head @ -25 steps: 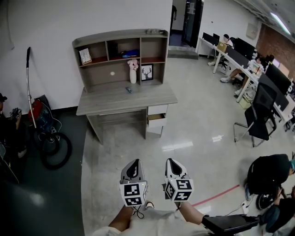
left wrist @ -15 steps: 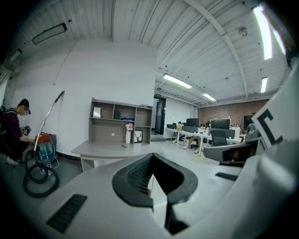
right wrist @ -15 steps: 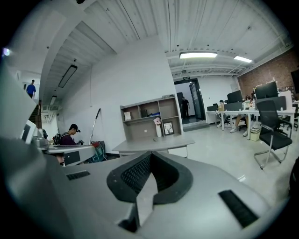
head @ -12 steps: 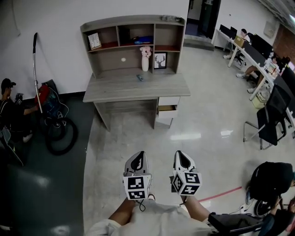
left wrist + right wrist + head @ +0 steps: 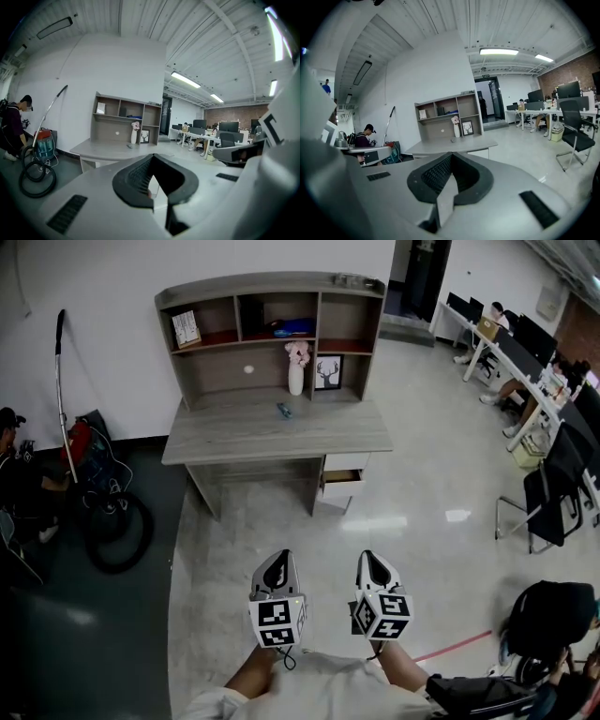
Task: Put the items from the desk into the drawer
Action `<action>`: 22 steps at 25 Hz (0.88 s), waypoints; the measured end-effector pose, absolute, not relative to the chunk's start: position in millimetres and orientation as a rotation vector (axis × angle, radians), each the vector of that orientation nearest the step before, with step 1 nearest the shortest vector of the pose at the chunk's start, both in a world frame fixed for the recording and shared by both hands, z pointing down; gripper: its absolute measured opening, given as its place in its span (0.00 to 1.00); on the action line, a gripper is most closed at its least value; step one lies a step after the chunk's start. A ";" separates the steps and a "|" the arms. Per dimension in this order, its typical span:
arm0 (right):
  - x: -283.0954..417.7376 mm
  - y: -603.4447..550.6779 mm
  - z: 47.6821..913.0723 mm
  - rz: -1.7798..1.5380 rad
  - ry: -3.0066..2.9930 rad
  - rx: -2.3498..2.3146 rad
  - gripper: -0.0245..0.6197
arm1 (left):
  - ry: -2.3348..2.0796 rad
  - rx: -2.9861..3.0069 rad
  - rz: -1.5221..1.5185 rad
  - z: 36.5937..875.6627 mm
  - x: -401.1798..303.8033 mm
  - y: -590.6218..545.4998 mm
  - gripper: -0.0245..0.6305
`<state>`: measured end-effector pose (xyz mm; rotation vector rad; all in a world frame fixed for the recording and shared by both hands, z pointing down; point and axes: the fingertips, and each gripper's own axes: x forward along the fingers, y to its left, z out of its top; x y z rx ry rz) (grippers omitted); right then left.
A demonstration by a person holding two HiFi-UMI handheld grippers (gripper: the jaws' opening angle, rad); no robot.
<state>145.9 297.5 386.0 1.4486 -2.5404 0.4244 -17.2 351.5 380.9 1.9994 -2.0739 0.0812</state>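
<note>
A grey desk (image 5: 234, 441) with a shelf unit stands against the white wall, well ahead of me. On its top lies a small blue-grey item (image 5: 284, 411). Behind it are a white vase of pink flowers (image 5: 296, 371) and a framed deer picture (image 5: 328, 371). A drawer (image 5: 339, 478) under the desk's right end stands pulled out. My left gripper (image 5: 278, 560) and right gripper (image 5: 372, 558) hang side by side over the floor, far short of the desk. Both are shut and hold nothing. The desk (image 5: 101, 149) also shows in the left gripper view and the desk (image 5: 450, 145) in the right gripper view.
A black hose coil (image 5: 117, 531) and a tall pole (image 5: 61, 381) stand left of the desk, beside a person (image 5: 14, 474). Office desks, chairs (image 5: 548, 488) and seated people fill the right side. A person in black (image 5: 553, 601) is at the bottom right, by a red floor line (image 5: 455, 646).
The desk has come closer and shifted in the head view as I walk toward it. Both grippers keep their place and stay shut.
</note>
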 end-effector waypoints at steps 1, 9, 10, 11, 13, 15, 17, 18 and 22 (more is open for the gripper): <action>139.8 288.0 382.7 0.414 -2.546 1.447 0.04 | -2.074 2.001 0.075 380.2 -23.2 341.3 0.04; 88.8 216.9 367.3 0.372 -2.560 1.445 0.04 | -2.052 2.027 0.036 373.8 -67.6 264.3 0.04; 82.8 209.0 367.1 0.372 -2.556 1.448 0.04 | -2.044 2.032 0.036 374.2 -72.3 256.1 0.04; 76.5 201.5 367.0 0.372 -2.553 1.450 0.04 | -2.037 2.036 0.035 374.5 -77.5 247.9 0.04; 63.4 187.7 367.2 0.371 -2.546 1.453 0.04 | -2.022 2.039 0.028 375.3 -89.0 232.5 0.04; 50.6 174.9 367.6 0.367 -2.544 1.457 0.04 | -2.009 2.040 0.015 376.5 -100.8 217.5 0.04; 39.4 161.8 367.1 0.374 -2.550 1.460 0.04 | -2.001 2.044 0.005 376.9 -111.5 202.1 0.04; 34.5 155.7 366.4 0.379 -2.554 1.461 0.04 | -1.998 2.049 0.002 376.9 -116.3 194.8 0.04; 21.0 138.3 364.2 0.378 -2.549 1.474 0.04 | -1.986 2.048 -0.018 380.1 -135.1 171.3 0.04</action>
